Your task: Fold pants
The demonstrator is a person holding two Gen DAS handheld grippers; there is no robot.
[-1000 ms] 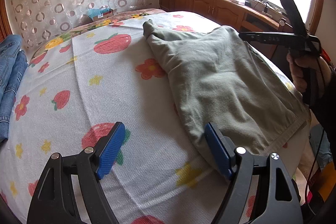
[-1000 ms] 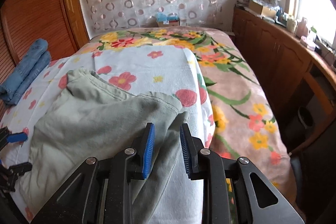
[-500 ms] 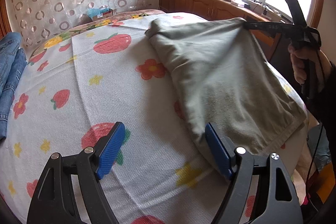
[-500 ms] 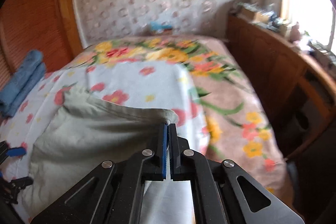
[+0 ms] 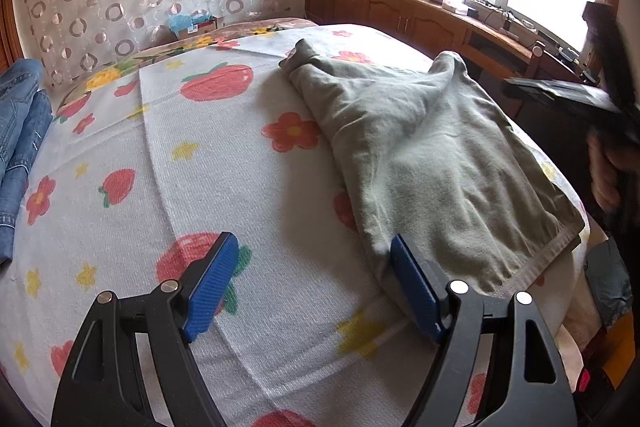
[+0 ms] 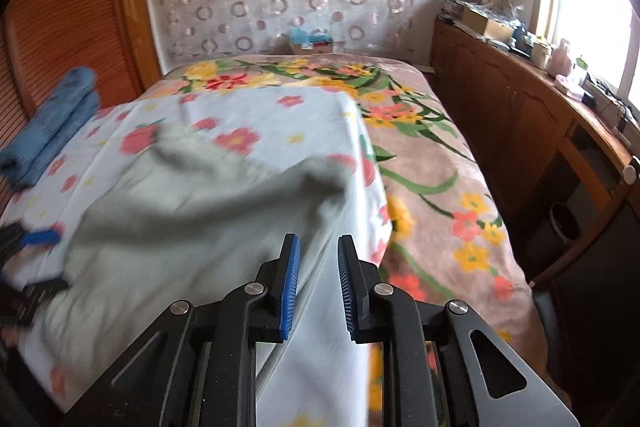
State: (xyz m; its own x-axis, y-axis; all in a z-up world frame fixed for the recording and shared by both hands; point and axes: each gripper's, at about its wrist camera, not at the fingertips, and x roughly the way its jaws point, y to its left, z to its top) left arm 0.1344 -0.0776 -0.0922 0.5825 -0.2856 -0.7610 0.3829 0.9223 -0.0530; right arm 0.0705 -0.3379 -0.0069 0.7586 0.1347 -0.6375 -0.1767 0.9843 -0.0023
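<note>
Your pants (image 5: pixel 432 155) lie on the strawberry-print sheet (image 5: pixel 224 187) on the bed, toward its right side, waistband hem at the near edge and a bunched leg end pointing far. Your left tool (image 5: pixel 312 283) hangs low over the sheet, spread wide, its right finger (image 5: pixel 412 291) just at the near left corner of the cloth, likely so that corner stays put or is ready to be taken; I can't tell if it's touching. Your right tool (image 6: pixel 316 283) is parted with nothing between the pads, pulled back off the bed's right side. Half a second ago it was pressed together on a pinch of the fabric's far right edge, lifting it taut; now it's let go, and that edge has dropped into a soft peak (image 5: pixel 452 67) that's still settling, blurred in the right view. The left tool hasn't budged across the second. Folded jeans (image 6: pixel 52 131) wait at the far left, by the wood wall.
</note>
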